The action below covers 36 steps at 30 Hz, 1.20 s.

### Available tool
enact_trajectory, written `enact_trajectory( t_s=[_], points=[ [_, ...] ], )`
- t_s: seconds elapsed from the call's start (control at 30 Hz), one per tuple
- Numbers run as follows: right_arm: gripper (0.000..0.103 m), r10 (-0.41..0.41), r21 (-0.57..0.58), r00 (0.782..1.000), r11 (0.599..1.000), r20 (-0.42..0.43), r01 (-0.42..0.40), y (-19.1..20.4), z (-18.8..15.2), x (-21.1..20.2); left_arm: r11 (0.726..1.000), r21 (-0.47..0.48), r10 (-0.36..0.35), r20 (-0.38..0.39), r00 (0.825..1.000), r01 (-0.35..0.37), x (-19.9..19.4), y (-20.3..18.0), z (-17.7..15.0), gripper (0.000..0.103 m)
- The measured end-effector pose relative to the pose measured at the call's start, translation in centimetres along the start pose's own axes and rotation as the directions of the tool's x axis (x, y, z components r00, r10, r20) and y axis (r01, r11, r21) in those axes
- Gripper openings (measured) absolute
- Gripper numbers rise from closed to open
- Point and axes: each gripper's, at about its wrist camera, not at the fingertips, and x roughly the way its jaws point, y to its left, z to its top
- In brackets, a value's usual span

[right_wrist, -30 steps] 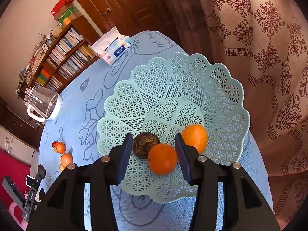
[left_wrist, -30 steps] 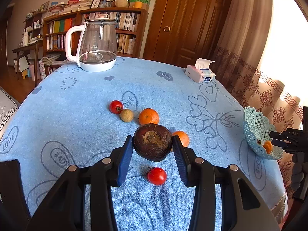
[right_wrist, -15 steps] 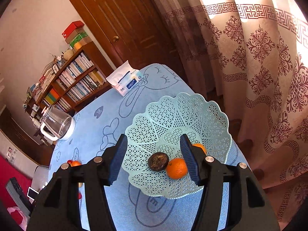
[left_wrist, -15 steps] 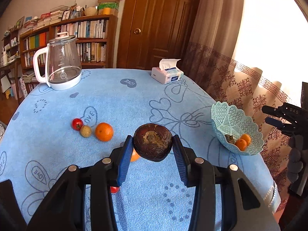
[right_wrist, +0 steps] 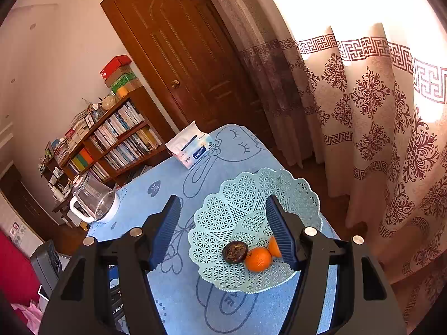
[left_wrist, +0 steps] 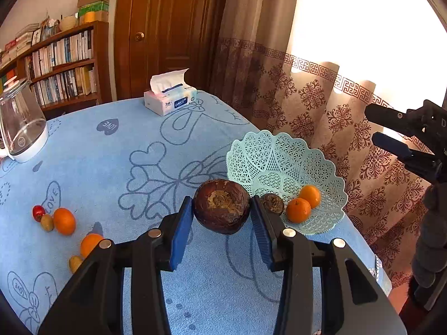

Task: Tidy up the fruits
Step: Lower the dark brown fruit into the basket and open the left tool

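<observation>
At the far left of the left wrist view, a glass kettle (left_wrist: pixel 21 122) stands on the blue tablecloth (left_wrist: pixel 117 167), with loose fruit below it at lower left: a red tomato (left_wrist: pixel 38 212), an orange (left_wrist: pixel 64 221) and a second orange (left_wrist: pixel 90 244) partly behind the gripper arm. Toward the top centre sits a tissue box (left_wrist: pixel 170 99). In the lower centre, the left gripper (left_wrist: pixel 222 217) clamps a dark brown, wrinkled fruit (left_wrist: pixel 221 206) between its blue pads, held above the cloth just left of the pale green lattice basket (left_wrist: pixel 282 156). The basket, right of centre, already holds a smaller dark fruit (left_wrist: pixel 271 203) and two tangerines (left_wrist: pixel 298 210). At the far right edge the right gripper (left_wrist: pixel 391 131) hangs empty near the curtain (left_wrist: pixel 321 95); its own view shows the fingers spread wide above the basket (right_wrist: pixel 237 195).

The held fruit looks light, with a hard, leathery shell that seems unlikely to bruise, and its rough skin should resist slipping. A grip across its widest middle, as now, appears sound. The thin plastic basket looks light enough to shift or tip if struck at the rim.
</observation>
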Motion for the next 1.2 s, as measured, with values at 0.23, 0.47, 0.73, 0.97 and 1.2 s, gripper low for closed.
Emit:
enact_trajectory(
  t_s=[0.23, 0.47, 0.73, 0.97, 1.2],
  points=[
    [0.065, -0.008, 0.009, 1.000, 1.000, 0.005, 0.008, -0.5, 0.2, 0.0, 0.997, 0.064, -0.042, -0.056, 0.998, 0.045, 3.9, -3.6, 0.8, 0.042],
    [0.065, -0.004, 0.018, 1.000, 1.000, 0.000, 0.004, -0.6, 0.2, 0.2, 0.995, 0.091, -0.040, -0.102, 0.994, 0.050, 7.0, -5.3, 1.1, 0.042],
    [0.065, -0.003, 0.019, 1.000, 1.000, -0.002, 0.003, -0.7, 0.2, 0.3, 0.993, 0.098, -0.046, -0.136, 0.990, 0.060, 8.1, -5.8, 0.4, 0.043],
    [0.065, -0.001, 0.013, 1.000, 1.000, -0.008, 0.001, -0.4, 0.0, 0.6, 0.996, 0.084, -0.030, -0.116, 0.993, 0.040, 7.6, -5.5, 0.3, 0.072],
    [0.066, 0.002, 0.021, 1.000, 1.000, 0.006, -0.002, -0.6, 0.2, 0.1, 0.999, 0.040, -0.003, -0.088, 0.996, 0.006, 6.5, -4.0, 1.0, 0.078]
  ],
)
